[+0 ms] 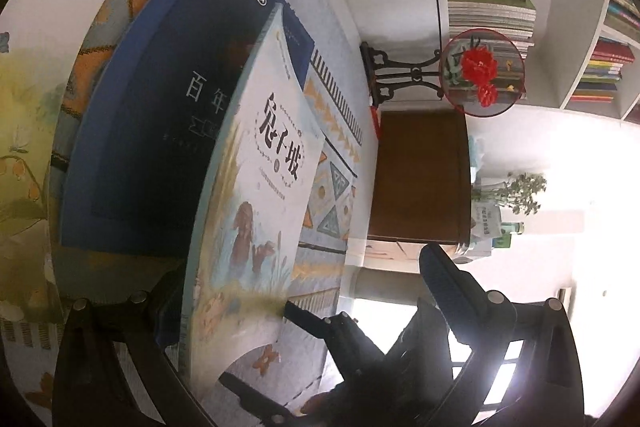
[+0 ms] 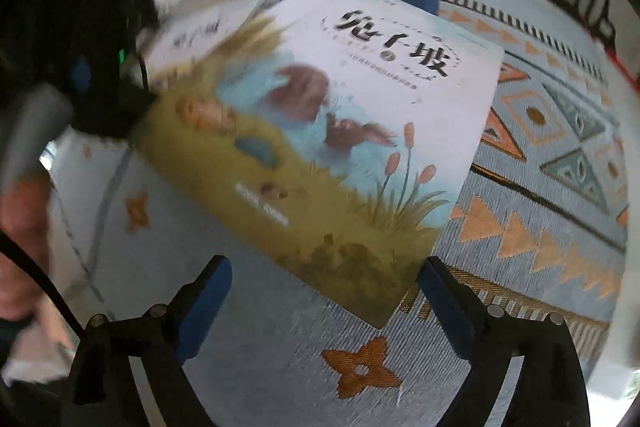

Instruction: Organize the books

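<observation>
Currently | rabbit book (image 2: 320,131): centre frame, flat on patterned cloth (image 2: 540,227), long axis upper right to lower left | right gripper (image 2: 324,307): spread wide, empty, just below corner | left gripper (image 1: 320,307): clamps book's edge.

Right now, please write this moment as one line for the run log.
task: organize books | left tongs: shut on picture book | right tongs: open, empty, above tablecloth | blue book: under picture book
</observation>
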`<state>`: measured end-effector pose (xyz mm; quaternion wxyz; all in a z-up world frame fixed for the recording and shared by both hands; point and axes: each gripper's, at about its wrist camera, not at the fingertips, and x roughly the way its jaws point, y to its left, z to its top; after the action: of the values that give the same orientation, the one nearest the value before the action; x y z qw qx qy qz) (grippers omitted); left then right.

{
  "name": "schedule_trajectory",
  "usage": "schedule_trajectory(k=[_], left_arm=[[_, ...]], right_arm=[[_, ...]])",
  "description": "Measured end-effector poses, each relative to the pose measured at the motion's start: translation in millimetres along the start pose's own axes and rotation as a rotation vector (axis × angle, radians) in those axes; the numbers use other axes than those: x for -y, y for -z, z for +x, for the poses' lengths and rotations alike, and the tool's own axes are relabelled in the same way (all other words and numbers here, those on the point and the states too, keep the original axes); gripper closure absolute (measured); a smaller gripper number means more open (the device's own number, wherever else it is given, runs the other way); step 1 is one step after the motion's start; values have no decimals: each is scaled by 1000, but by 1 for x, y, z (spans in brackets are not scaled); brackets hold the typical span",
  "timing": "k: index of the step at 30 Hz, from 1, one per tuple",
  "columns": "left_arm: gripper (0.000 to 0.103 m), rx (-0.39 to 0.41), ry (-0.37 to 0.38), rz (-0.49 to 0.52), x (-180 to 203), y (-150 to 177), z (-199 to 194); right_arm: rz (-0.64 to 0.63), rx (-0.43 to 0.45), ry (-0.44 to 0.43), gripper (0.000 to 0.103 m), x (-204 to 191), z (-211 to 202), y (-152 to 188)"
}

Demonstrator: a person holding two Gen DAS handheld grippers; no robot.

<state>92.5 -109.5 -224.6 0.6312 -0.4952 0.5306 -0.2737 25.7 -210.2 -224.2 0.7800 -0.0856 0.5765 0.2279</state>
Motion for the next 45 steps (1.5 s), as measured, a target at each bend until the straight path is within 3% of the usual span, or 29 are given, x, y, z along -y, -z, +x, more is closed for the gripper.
schedule_trajectory(k=[5, 10, 18, 25, 28, 32, 34, 37, 39, 40, 41, 42, 44, 45], left_arm=[[3, -15, 4, -23, -6, 2, 3], [3, -9, -33, 11, -4, -1, -2], [3, -75, -158, 78, -3, 3, 5], [2, -89, -127, 56, -9, 2, 5], [1, -127, -152, 59, -11, 4, 10], [1, -123, -163, 104, -7, 11, 11], [1, -113, -178, 121, -6, 13, 8], [2, -130, -279, 227, 5, 19, 11], [5, -141, -414, 353, 20, 29, 18], [14, -139, -468, 401, 24, 34, 21], [29, -139, -526, 446, 27, 39, 24], [33, -127, -573, 486, 29, 43, 24], [47, -107, -606, 519, 28, 47, 23], [49, -93, -602, 512, 26, 46, 20]], right_arm=[[20, 36, 103, 10, -6, 5, -3], [22, 64, 81, 38, 5, -5, 1], [47, 27, -46, 46, 24, -11, -8], [350, 87, -384, 46, 76, -15, -2], [452, 129, -489, 48, 94, -14, 4], [489, 168, -511, 63, 98, -15, 4], [492, 178, -509, 83, 99, -17, 4], [497, 187, -518, 91, 101, -16, 1], [499, 184, -520, 92, 102, -17, 4], [500, 185, -521, 92, 104, -18, 8], [501, 186, -523, 92, 104, -19, 9], [502, 188, -520, 92, 103, -21, 10], [497, 190, -508, 92, 103, -23, 8], [493, 186, -498, 92, 102, -22, 7]])
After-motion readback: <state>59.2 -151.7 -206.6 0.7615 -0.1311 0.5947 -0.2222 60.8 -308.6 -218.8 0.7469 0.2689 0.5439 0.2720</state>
